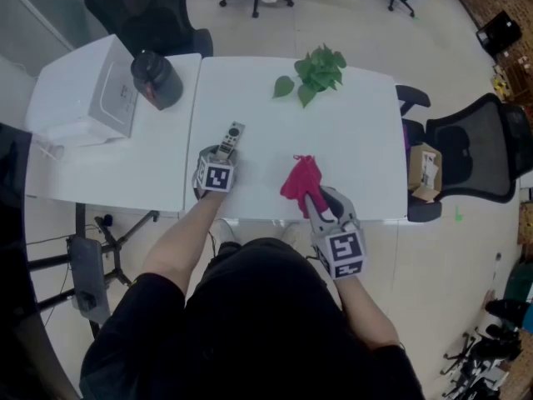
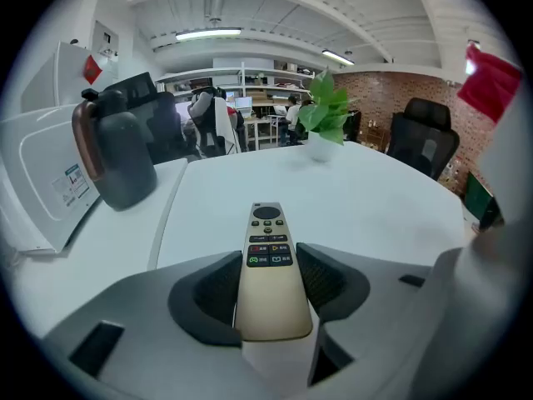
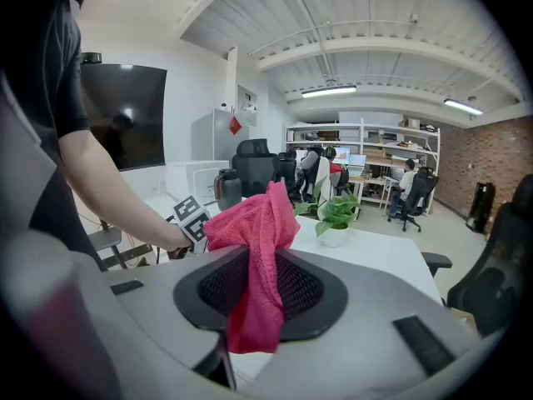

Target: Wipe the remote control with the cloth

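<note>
The beige remote control [image 1: 232,137] sticks out forward from my left gripper [image 1: 221,157], just above the white table [image 1: 354,144] near its front edge. In the left gripper view the remote control [image 2: 267,223] lies lengthwise between the jaws, and my left gripper [image 2: 271,265] is shut on its sides. My right gripper [image 1: 315,200] is at the table's front edge, shut on the pink cloth [image 1: 301,178]. The cloth [image 3: 254,223] bunches up above the jaws of the right gripper [image 3: 262,286] and hangs down between them. About a hand's width separates cloth and remote.
A potted plant [image 1: 315,72] stands at the back of the table. On the neighbouring table at the left are a dark jug [image 1: 156,79] and a white box-shaped appliance [image 1: 83,90]. An office chair [image 1: 475,152] and a small cardboard box [image 1: 425,172] are at the right.
</note>
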